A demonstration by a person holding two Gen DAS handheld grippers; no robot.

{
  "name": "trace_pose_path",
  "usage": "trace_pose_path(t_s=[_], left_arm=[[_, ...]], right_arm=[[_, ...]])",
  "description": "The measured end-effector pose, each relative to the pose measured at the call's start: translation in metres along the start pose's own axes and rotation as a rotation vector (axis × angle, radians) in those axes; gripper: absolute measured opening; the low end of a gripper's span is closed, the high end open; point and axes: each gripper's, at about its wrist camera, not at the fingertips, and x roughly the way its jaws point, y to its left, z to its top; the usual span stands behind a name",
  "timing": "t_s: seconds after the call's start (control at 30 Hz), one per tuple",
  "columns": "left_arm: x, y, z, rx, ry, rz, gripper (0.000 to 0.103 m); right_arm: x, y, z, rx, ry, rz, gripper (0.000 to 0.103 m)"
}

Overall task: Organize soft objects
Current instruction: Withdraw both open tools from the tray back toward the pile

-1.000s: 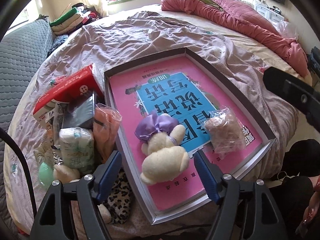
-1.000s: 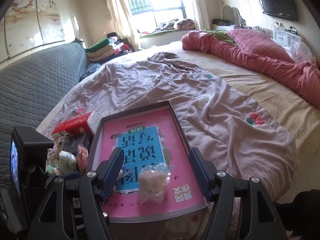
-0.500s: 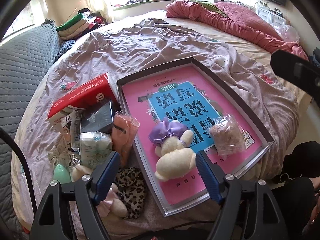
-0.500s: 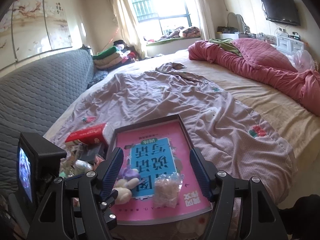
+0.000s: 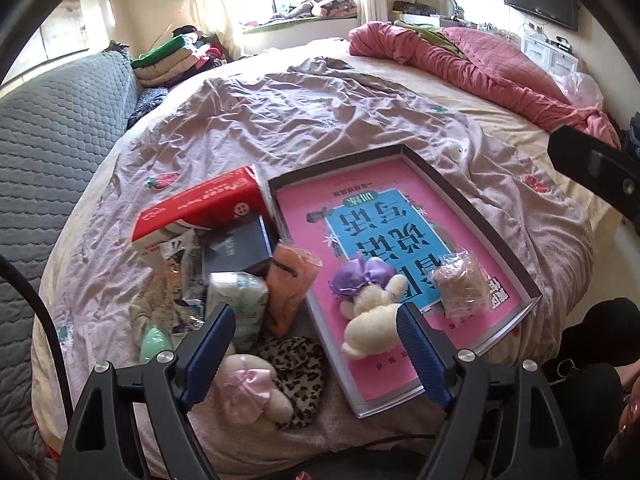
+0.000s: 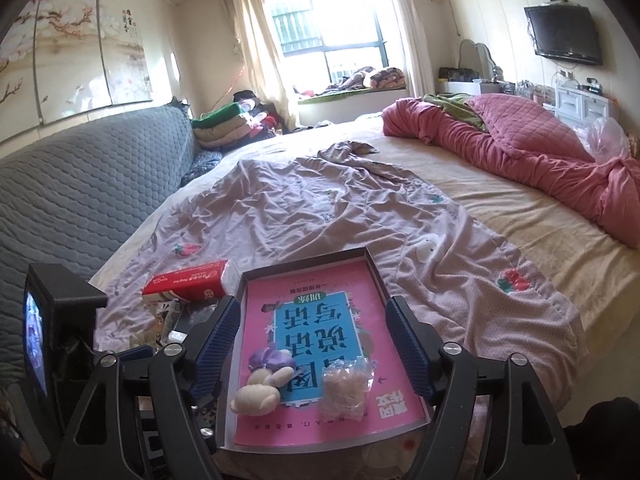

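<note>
Both the left gripper and right gripper have just been opening, empty. The cream plush rabbit lies inside the tray, near its front edge, beside a bagged toy. Probably light and squashy; best pinched across its body.

Pink-and-blue tray; cream plush, purple bow; leopard-print pouch; red box.

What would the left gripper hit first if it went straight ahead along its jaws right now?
Probably the cream plush with the purple bow, lying in the pink-lined tray. The left gripper is empty, jaws open and just widened, and the toy sits just right of its centre line. Depth is hard to judge; the leopard-print piece lies close too.
</note>
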Motion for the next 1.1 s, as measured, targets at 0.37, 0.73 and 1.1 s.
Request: trace_pose_path(t_s=[0.37, 0.73, 1.1], left_arm=[[-0.025, 0.035, -0.004, -0.043, -0.041, 0.041, 0.085], [-0.038, 0.066, -0.011, -0.09, -0.059, 0.071, 0.085], [-0.036, 0.094, -0.021, -0.137, -0.046, 0.1, 0.085]], right_arm=[[-0.008, 0.022, 0.003, -0.029, -0.003, 0.004, 0.081], [-0.007, 0.052, -0.001, -0.076, 0.009, 0.029, 0.082], [0.006, 0.073, -0.011, -0.111, 0.05, 0.043, 0.083]])
